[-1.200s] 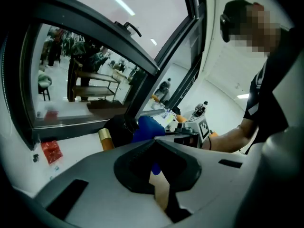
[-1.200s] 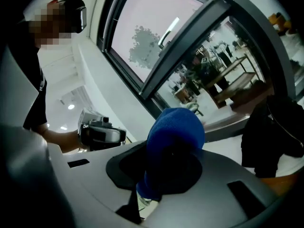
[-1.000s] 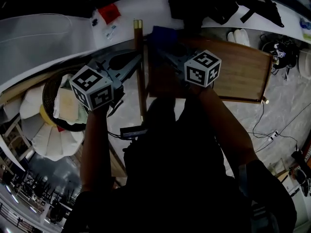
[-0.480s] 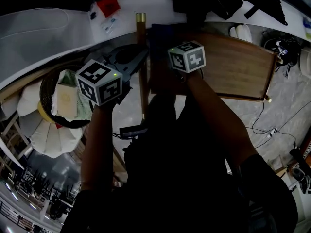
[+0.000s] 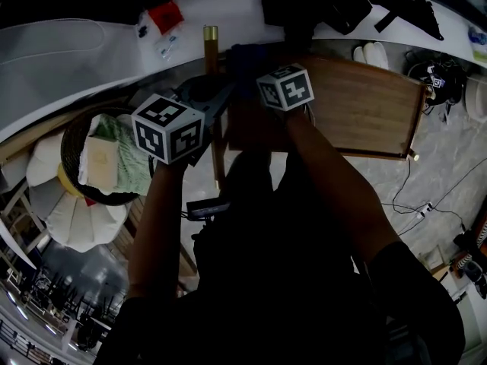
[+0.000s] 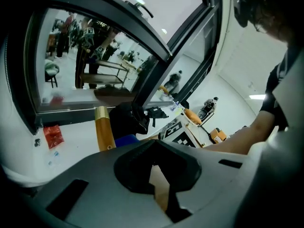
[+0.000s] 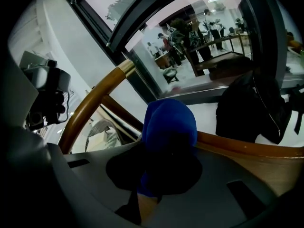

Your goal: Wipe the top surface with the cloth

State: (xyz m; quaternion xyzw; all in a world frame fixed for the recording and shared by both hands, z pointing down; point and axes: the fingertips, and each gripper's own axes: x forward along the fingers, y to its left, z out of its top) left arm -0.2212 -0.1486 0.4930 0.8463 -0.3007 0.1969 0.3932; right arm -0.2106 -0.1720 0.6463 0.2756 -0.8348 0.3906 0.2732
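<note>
much of blue cloth [image 7: 170, 127] in shadow btwn right gripper [image 7: 148, 194] fingers [image 7: 128, 210]

Looks like a lab workshop hall.
Window [image 6: 95, 65] onto people [image 7: 190, 34] in a hall, cables [image 5: 426, 208] across the floor [image 5: 456, 143], black bags [image 5: 319, 2] on a white ledge [image 5: 228, 10].

Upper left: red packet [image 5: 165, 16]. Top centre: black bag [image 5: 312, 2]. Upper right: white gloves [image 5: 370, 54]. Left: dark wicker basket [image 5: 68, 147] holding folded fabrics [image 5: 103, 166].
</note>
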